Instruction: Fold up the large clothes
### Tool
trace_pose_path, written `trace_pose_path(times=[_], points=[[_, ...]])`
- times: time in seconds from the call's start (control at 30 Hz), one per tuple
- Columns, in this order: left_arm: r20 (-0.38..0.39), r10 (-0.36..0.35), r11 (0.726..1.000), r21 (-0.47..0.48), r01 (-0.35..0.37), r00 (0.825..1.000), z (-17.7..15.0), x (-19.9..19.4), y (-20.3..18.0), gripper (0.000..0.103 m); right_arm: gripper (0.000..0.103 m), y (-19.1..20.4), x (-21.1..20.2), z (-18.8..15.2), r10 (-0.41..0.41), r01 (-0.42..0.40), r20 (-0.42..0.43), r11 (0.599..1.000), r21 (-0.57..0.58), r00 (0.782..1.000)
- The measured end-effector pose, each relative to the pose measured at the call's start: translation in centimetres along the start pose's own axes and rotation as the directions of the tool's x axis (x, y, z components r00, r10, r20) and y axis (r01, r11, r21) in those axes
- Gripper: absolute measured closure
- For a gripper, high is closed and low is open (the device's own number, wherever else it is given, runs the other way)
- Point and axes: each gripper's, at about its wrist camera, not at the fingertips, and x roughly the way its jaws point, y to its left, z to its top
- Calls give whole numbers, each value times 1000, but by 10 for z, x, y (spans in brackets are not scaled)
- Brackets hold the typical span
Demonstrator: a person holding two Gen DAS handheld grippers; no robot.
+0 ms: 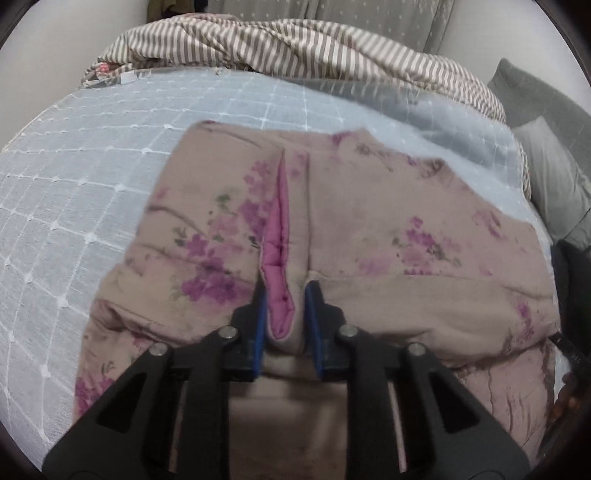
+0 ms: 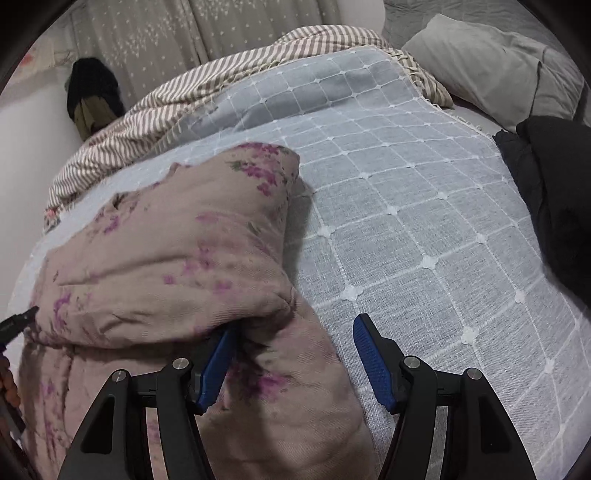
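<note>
A: Left tongs (image 1: 282, 295)?
B: Clamped on a fold of the quilt (image 1: 369, 229). Blue pads (image 1: 258, 321) press a ridge of it on both sides, pink lining showing in the pinch.
A: Quilt where?
B: On the bed, folded in a thick bundle over the blue grid cover (image 1: 92, 177). Beige, purple flower print. In the left wrist view it fills the middle and runs to the lower right.
A: Behind it?
B: Striped sheet (image 1: 277, 48) bunched along the far edge of the bed, dotted curtain (image 1: 332, 14) past that. Grey pillow (image 1: 546, 173) at the right.
A: Right tongs (image 2: 295, 325)?
B: Apart. Left pad (image 2: 218, 354) is tucked against the quilt's near corner, under the top fold. Right pad (image 2: 373, 358) hangs over bare cover, touching no quilt. No clamp.
A: So quilt between them?
B: Only its edge. Most of the gap shows the cover (image 2: 406, 221).
A: Right view, quilt (image 2: 166, 251) position?
B: Left half of the frame, bare cover to its right.
A: Other stuff?
B: Black item (image 2: 92, 92) far left by the curtain, can't tell what. Pillow (image 2: 487, 62) top right, dark cloth (image 2: 554, 192) on the right edge. Tip of the other tongs at the far left edge, on the quilt.
</note>
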Motion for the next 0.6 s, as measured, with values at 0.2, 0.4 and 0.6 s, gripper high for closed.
trace_pose_path(times=[0.2,0.4,0.6], points=[[214,-27,1000,-3,28,976,15,-54,1,71,37,6,-30,2,74,-74,67,997,-5,995],[124,-109,989,115,95,986,16,-22,-25,63,37,25,-32,20,140,-143,120,990,13,983],[39,-12,976,220,3,999,-16,2,-33,63,38,19,14,1,1,-1,-19,1000,19,1000]])
